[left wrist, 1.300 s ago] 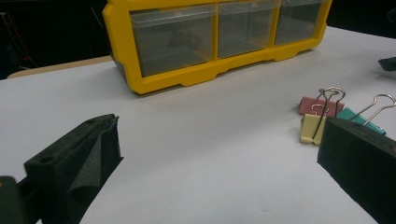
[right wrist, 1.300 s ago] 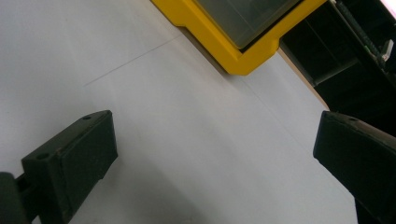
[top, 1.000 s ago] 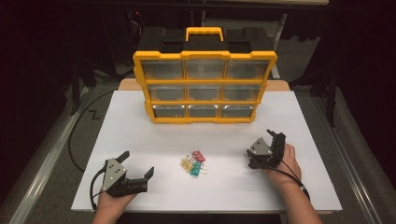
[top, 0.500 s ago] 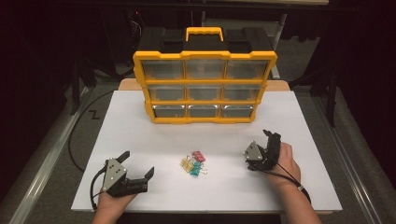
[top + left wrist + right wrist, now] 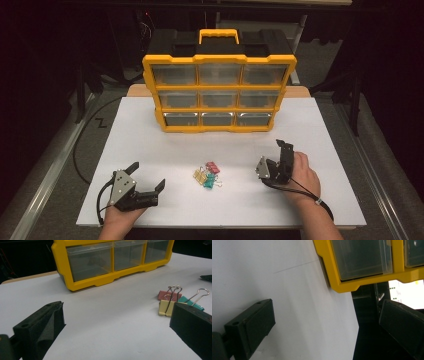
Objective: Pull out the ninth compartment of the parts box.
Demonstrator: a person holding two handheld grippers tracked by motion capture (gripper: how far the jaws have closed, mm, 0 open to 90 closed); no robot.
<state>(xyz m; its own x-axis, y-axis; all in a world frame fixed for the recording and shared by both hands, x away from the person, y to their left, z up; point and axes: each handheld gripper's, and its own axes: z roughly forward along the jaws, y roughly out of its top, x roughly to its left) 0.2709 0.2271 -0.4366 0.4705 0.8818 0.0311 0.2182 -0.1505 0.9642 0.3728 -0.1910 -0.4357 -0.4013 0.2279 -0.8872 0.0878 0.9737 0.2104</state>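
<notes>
White, matte tabletop (image 5: 150, 145), flat and smooth, set on a wood-edged board. At the far middle, yellow plastic drawer cabinet (image 5: 219, 92): boxy frame, black top with yellow carry handle, three rows of three clear drawers, all pushed in. Lowest row seen close in left gripper view (image 5: 110, 260), translucent fronts, glossy yellow frame with a notched foot.

Small heap of binder clips (image 5: 207, 175) near the front middle of the tabletop, between the two grippers, well apart from the cabinet. Pink, pale yellow and teal bodies, bent wire handles. In left gripper view, same clips (image 5: 175, 302) lying just beyond the right-hand jaw, handles tilted up, bodies touching one another.

Left gripper (image 5: 145, 186) at front left, resting low on the tabletop, grey three-cornered plate on top, black cable looped behind. Jaws spread wide, nothing between them; in left gripper view (image 5: 112, 327) pads black, foam-like, blocky. Aimed toward the clips, near but not touching.

Right gripper (image 5: 274, 161) at front right, held in a hand (image 5: 302, 175), tipped on its side, cable trailing past the wrist. Jaws parted wide and empty; in right gripper view (image 5: 324, 325) flat rectangular black pads, view rolled so the tabletop edge runs steeply and the cabinet corner (image 5: 362, 262) sits at top. Right of the clips, apart from them.
</notes>
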